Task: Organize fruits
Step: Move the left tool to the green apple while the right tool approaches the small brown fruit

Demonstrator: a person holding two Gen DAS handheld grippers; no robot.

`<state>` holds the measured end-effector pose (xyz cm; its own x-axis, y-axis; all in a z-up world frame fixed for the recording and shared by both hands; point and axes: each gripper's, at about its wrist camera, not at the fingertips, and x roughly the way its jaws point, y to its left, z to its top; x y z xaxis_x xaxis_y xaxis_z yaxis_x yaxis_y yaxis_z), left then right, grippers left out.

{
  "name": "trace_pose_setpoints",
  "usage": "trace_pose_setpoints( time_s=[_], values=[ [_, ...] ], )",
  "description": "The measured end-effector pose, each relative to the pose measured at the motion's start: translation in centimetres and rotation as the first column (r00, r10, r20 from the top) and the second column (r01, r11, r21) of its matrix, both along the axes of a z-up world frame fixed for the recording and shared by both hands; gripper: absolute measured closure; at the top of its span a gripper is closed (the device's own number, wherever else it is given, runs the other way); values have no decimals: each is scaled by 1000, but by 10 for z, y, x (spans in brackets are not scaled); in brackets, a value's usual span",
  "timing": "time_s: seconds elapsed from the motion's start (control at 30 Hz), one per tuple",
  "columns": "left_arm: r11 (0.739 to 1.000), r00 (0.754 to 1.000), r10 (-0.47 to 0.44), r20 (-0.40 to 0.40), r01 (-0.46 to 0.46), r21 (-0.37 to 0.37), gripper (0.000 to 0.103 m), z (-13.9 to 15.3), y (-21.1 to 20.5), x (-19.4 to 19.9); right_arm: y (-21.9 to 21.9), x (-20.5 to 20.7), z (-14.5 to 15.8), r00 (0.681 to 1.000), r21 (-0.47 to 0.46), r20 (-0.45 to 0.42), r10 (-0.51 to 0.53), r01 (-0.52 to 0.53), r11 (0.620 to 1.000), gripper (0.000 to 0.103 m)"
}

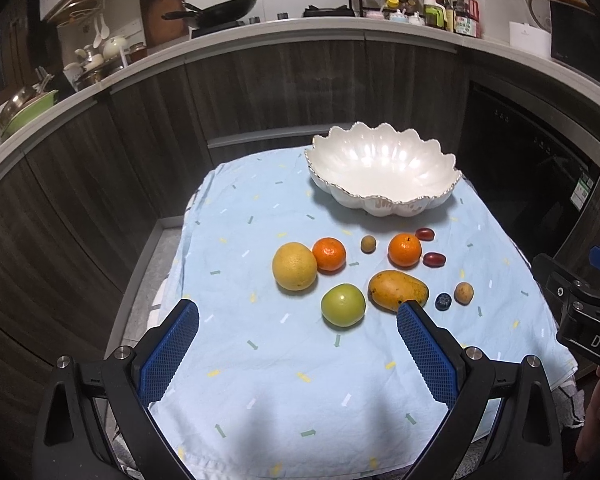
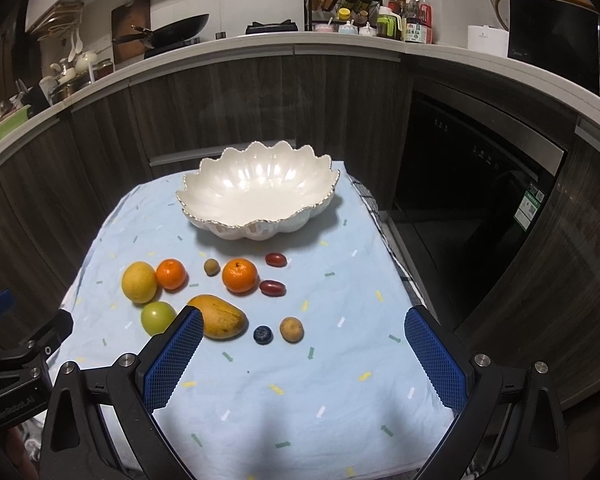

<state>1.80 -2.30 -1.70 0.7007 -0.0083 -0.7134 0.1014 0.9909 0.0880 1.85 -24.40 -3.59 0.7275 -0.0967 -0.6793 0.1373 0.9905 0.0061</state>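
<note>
Where fruits (image 2: 204,296) lie, bowl (image 2: 256,200) just behind.

Left gripper (image 1: 298,316) and right gripper (image 2: 304,322), fingers spread wide, empty.

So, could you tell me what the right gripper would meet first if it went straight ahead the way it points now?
Probably the small dark blueberry: it lies nearest between the open right gripper fingers, with the brown round fruit beside it. Depth is unclear, so it might touch the light blue cloth first.
</note>
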Motion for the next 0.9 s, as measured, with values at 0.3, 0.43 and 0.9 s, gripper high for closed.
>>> trace_pose_setpoints(
  time_s=[0.3,0.43,0.9],
  values=[
    [1000,999,-29,-28,29,1,2,-20,-9,18,-3,19,-18,1000,-23,-20,10,-11,1000,3],
    [999,998,-44,-35,44,4,3,-28,-14,26,-5,27,-29,999,-26,-38,12,-13,1000,7],
    [996,994,-83,-65,85,18,8,-64,-26,55,-11,49,-63,996,-39,-86,19,-23,999,17]
  ],
)
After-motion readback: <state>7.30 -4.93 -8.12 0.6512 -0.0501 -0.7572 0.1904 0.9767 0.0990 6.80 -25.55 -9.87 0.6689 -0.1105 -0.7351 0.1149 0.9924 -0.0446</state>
